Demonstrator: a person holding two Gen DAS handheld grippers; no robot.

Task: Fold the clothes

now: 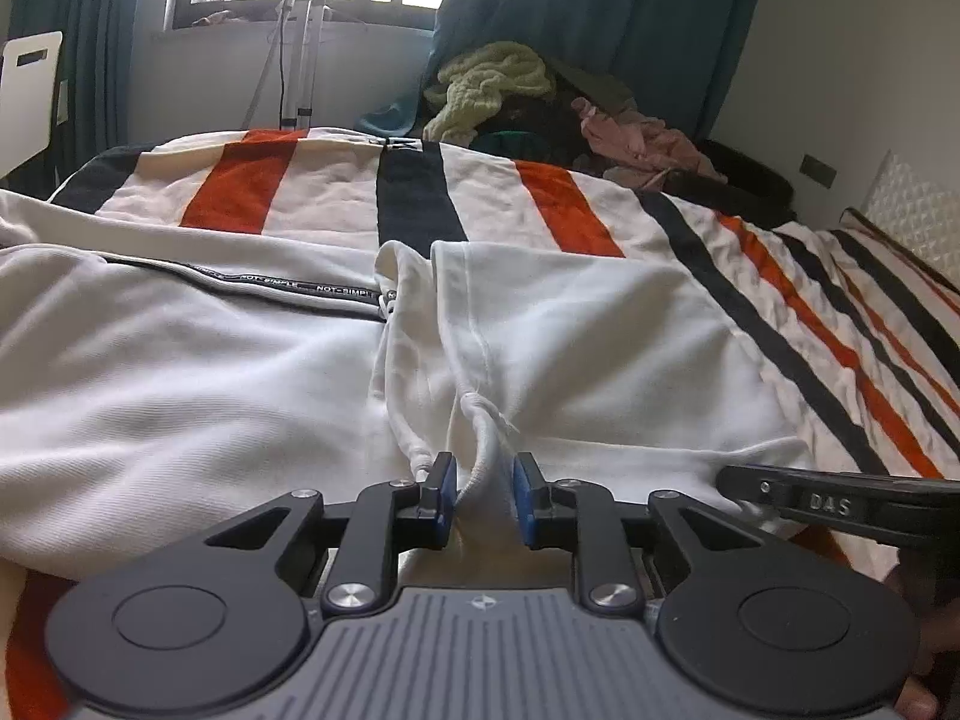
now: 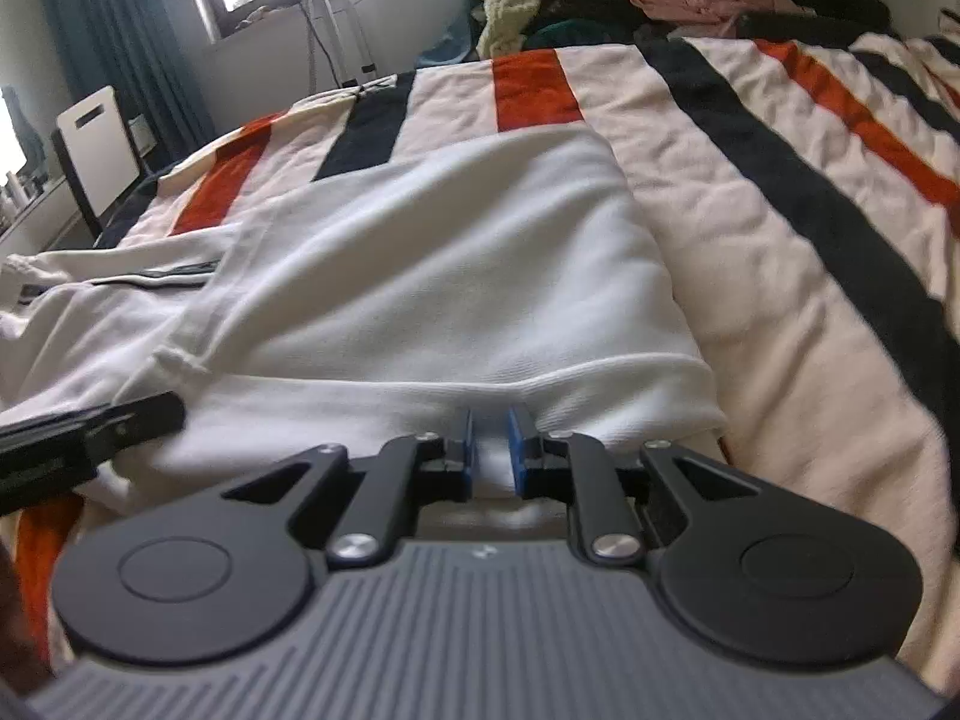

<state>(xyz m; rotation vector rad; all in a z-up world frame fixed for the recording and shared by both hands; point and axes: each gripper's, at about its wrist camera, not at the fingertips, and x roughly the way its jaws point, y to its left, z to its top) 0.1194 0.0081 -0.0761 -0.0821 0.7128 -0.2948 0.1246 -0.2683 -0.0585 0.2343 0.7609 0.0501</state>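
A white sweatshirt (image 1: 240, 372) lies spread on the striped bed, with a black printed tape running across it. My left gripper (image 1: 483, 468) is at its near edge, jaws a little apart. A bunched fold with a knotted drawstring (image 1: 480, 405) sits loosely between the blue pads (image 1: 523, 492). My right gripper (image 2: 489, 426) is shut on the ribbed hem (image 2: 630, 396) of the same sweatshirt (image 2: 432, 252), farther right along the near edge. Each view shows the other gripper's black finger at its side (image 1: 840, 501) (image 2: 90, 432).
The bedspread (image 1: 780, 312) is cream with orange and black stripes. At the bed's far end is a pile of other clothes (image 1: 540, 102), yellow-green and pink among them. Beyond it are a window, teal curtains and a white stand (image 1: 300, 48). A white wall runs along the right.
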